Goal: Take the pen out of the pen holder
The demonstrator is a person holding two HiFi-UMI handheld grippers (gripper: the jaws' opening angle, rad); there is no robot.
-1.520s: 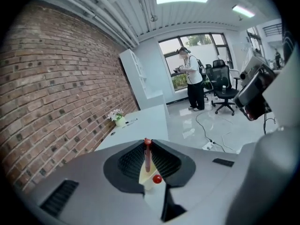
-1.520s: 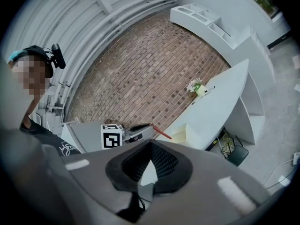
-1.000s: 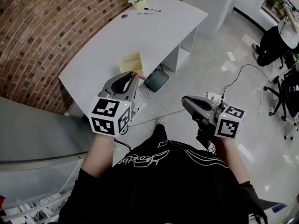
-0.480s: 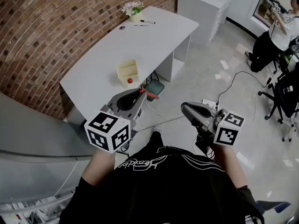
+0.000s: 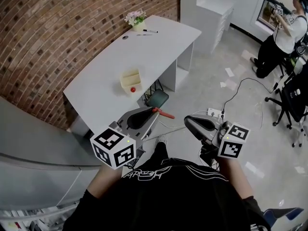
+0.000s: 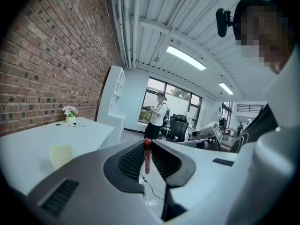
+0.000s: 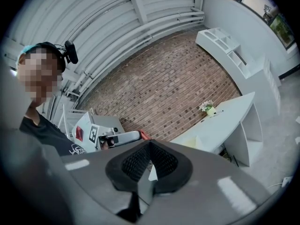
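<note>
The pen holder (image 5: 130, 79), a pale yellow open box, stands near the front edge of the white desk (image 5: 106, 64). A small red round thing (image 5: 133, 89) shows at its near corner. My left gripper (image 5: 155, 111) is off the desk, over the floor, shut on a red pen (image 5: 166, 114) that sticks out to the right. In the left gripper view the pen (image 6: 147, 156) stands upright between the pads, and the holder (image 6: 61, 154) lies far left. My right gripper (image 5: 187, 121) hovers beside it, shut (image 7: 150, 149), nothing in its jaws.
A flower pot (image 5: 134, 20) and a black pen (image 5: 149, 31) lie at the desk's far end. A dark bag (image 5: 157, 98) sits under the desk. A power strip (image 5: 212, 112) with cables lies on the floor. A person (image 5: 284, 28) and an office chair (image 5: 294, 95) are at right.
My left gripper has drawn back from the pen holder and off the desk with the red pen in it. The right gripper has shifted slightly left and down in the picture.
</note>
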